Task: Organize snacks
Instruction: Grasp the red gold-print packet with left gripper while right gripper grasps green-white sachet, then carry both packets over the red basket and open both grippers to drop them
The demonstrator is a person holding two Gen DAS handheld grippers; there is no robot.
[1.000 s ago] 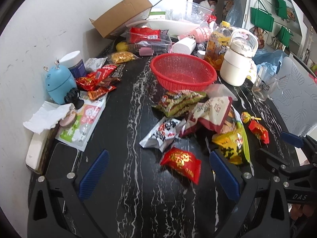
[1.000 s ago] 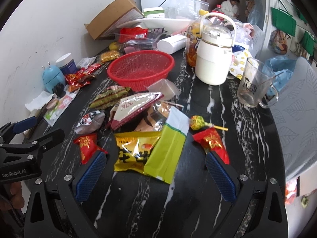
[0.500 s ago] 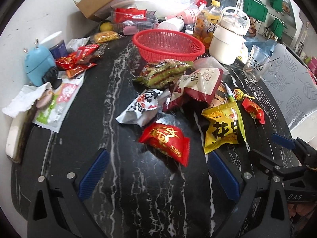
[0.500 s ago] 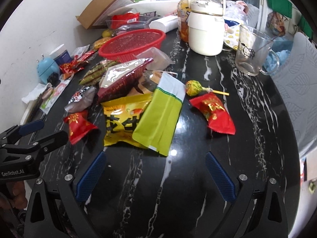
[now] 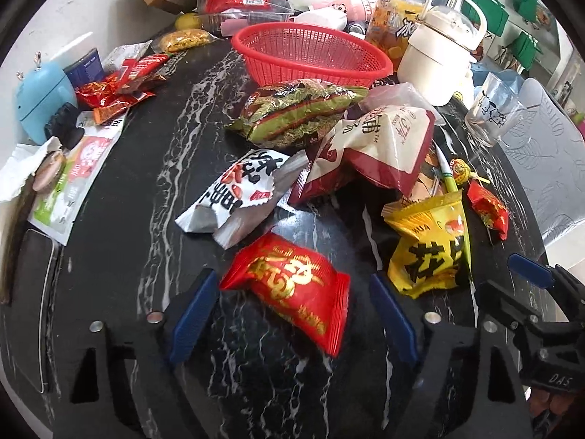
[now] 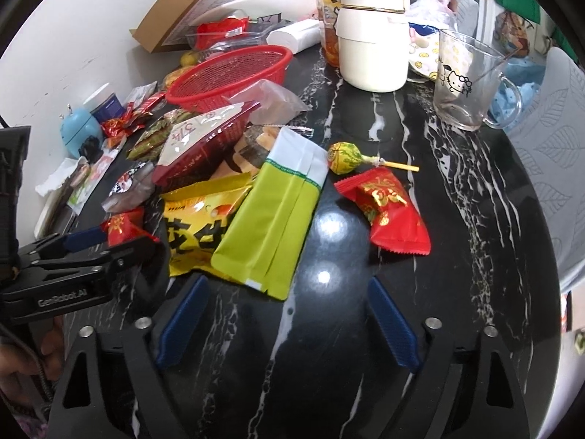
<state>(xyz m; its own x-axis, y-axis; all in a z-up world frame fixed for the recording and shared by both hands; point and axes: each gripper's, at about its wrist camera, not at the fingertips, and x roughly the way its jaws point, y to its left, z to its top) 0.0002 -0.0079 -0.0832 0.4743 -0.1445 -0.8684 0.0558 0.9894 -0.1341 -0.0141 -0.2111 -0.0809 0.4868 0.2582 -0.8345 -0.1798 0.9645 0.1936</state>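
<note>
On black marble table point(image 5: 120, 219), heaped snack packets; red basket point(image 5: 310, 53) behind them, upright and holding nothing visible; beside it, white jug point(image 6: 373, 33) and glass mug point(image 6: 466, 84); against wall, blue gadget point(image 5: 40, 102) and more small wrappers.

Nearest left gripper point(image 5: 289, 314): red packet with gold lettering point(image 5: 289, 289), lying flat between blue pads point(image 5: 190, 314); jaws closing, fairly wide, one corner of packet close to the pad on the left, the pad on the right apart from it; no squeeze visible. Just beyond: silver packet point(image 5: 241, 194), green packet point(image 5: 296, 113), large white-and-maroon bag point(image 5: 376, 153); to the right, yellow packet point(image 5: 431, 248).

Ahead of right gripper point(image 6: 289, 325): lime-green pouch point(image 6: 278, 216), overlapping yellow packet point(image 6: 197, 226), lower edge reaching just between blue pads point(image 6: 391, 325) without touching either; jaws closing, fairly wide, gripping nothing. Further right, second red packet point(image 6: 391, 212) flat on marble, lollipop point(image 6: 343, 157) just beyond it.
</note>
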